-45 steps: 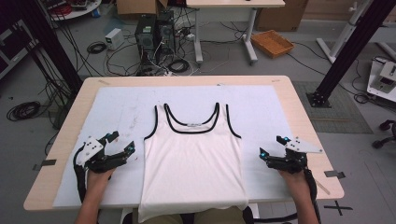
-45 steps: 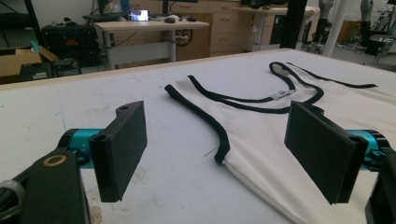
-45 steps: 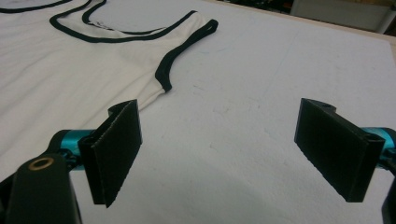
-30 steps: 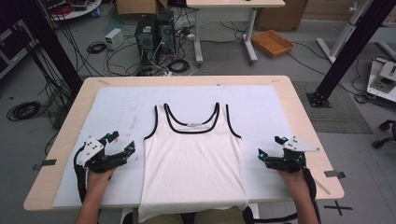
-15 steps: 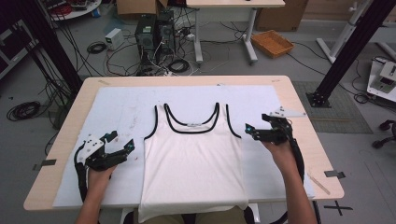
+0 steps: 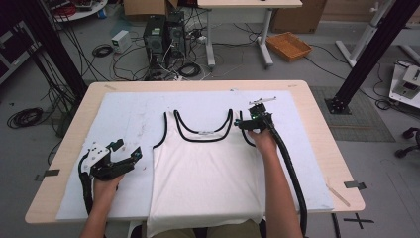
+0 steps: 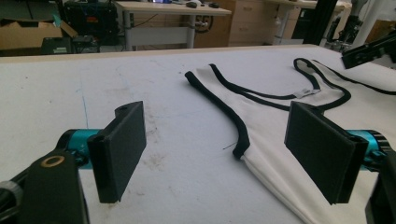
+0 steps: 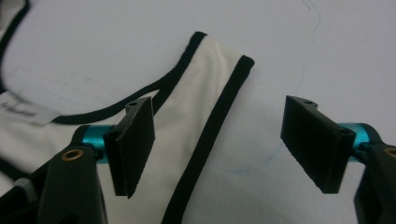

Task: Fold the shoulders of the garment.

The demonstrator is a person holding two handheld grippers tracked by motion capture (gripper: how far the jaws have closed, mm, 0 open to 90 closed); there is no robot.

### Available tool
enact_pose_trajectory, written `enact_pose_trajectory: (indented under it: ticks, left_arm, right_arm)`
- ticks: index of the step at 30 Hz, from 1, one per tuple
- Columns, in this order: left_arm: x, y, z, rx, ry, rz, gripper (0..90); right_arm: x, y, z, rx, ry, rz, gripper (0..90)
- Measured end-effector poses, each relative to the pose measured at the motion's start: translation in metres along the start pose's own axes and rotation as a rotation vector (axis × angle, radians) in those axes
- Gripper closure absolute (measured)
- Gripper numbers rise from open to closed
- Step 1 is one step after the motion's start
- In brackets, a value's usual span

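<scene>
White fabric of a black-trimmed tank top [image 6: 208, 168] lies flat on the pale mat [image 6: 124, 114] that covers the desk [image 6: 317, 99], neckline away from the person and hem at the near edge. The right tool [image 6: 241, 123] hovers at the top's right shoulder strap [image 8: 205, 98]. Its jaws have just been closing a little yet stand well apart, one above the strap's white cloth, the other over bare mat, with the strap's outer black edge between them and not pinched. The left tool [image 6: 134, 154] rests low on the mat just beside the top's left armhole [image 7: 233, 121], jaws wide apart and holding nothing, the armhole trim lying ahead between them.
</scene>
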State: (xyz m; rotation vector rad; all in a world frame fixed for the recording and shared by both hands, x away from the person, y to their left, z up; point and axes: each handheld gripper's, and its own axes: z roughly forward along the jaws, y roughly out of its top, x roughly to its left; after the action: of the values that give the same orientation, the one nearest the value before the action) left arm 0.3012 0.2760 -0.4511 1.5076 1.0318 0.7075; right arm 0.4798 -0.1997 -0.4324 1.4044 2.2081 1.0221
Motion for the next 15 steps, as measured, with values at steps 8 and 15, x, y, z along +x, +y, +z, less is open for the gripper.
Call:
enact_pose_trajectory:
  ticks: [8, 15]
  left_arm:
    - [0.0, 0.0, 0.001, 0.009, 0.003, -0.005, 20.7]
    - [-0.001, 0.0, 0.002, 0.014, 0.008, -0.003, 20.8]
  right_arm:
    - [0.013, 0.001, 0.021, 0.029, -0.01, -0.133, 71.1]
    - [0.023, 0.0, 0.008, -0.032, 0.019, -0.197, 86.9]
